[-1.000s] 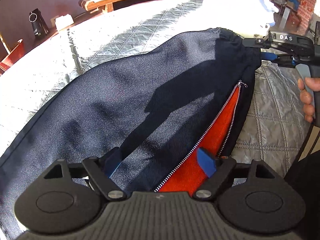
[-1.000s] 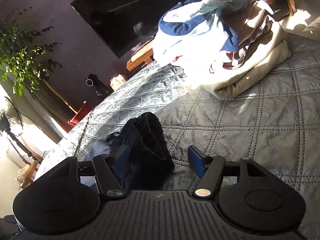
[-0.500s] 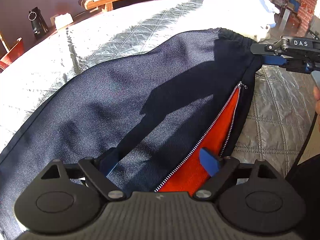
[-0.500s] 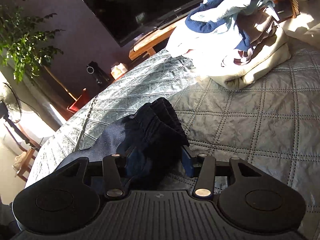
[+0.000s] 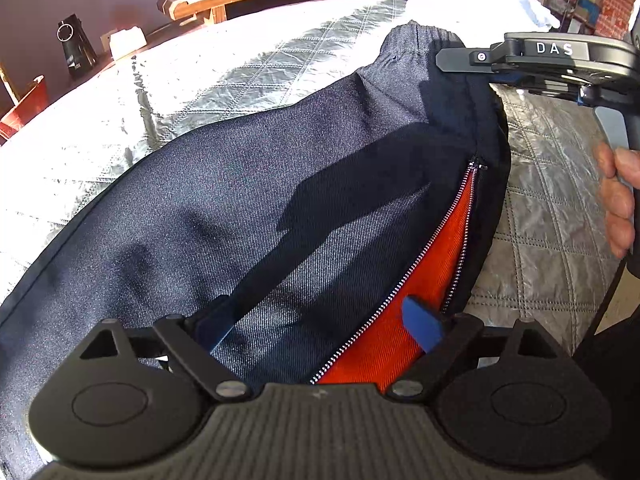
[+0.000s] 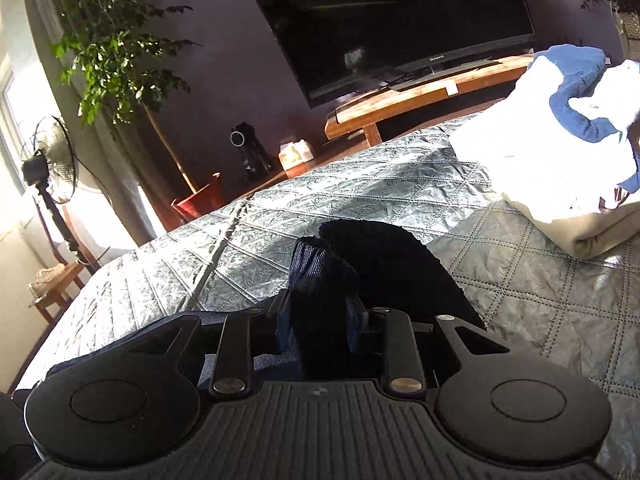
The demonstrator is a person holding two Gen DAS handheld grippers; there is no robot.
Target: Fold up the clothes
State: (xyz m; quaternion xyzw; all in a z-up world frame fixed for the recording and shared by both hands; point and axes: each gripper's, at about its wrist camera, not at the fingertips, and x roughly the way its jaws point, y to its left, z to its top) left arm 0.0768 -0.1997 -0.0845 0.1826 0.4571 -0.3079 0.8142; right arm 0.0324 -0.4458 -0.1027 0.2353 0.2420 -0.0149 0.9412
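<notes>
A dark navy garment point(image 5: 240, 200) with an orange lining point(image 5: 424, 268) and a half-open silver zipper point(image 5: 400, 276) lies stretched over the quilted bed cover point(image 5: 552, 208). My left gripper point(image 5: 320, 320) stands open low over the garment's near end, one finger on each side of the zipper. At the far end my right gripper point(image 5: 460, 58) is shut on the ribbed band. In the right wrist view the bunched dark ribbed fabric point(image 6: 360, 252) is pinched in my right gripper point(image 6: 320, 314). A hand point(image 5: 616, 196) holds that gripper's handle.
A pile of light and blue clothes point(image 6: 560, 160) sits on the bed beyond the garment. Past the bed's far edge are a wooden bench point(image 6: 420, 100) with a television point(image 6: 392, 20), a potted plant point(image 6: 120, 52) and a standing fan point(image 6: 52, 160).
My right gripper went from open around the ribbed end to shut on it, and that end has risen and shifted. The left gripper has stayed open in place.
</notes>
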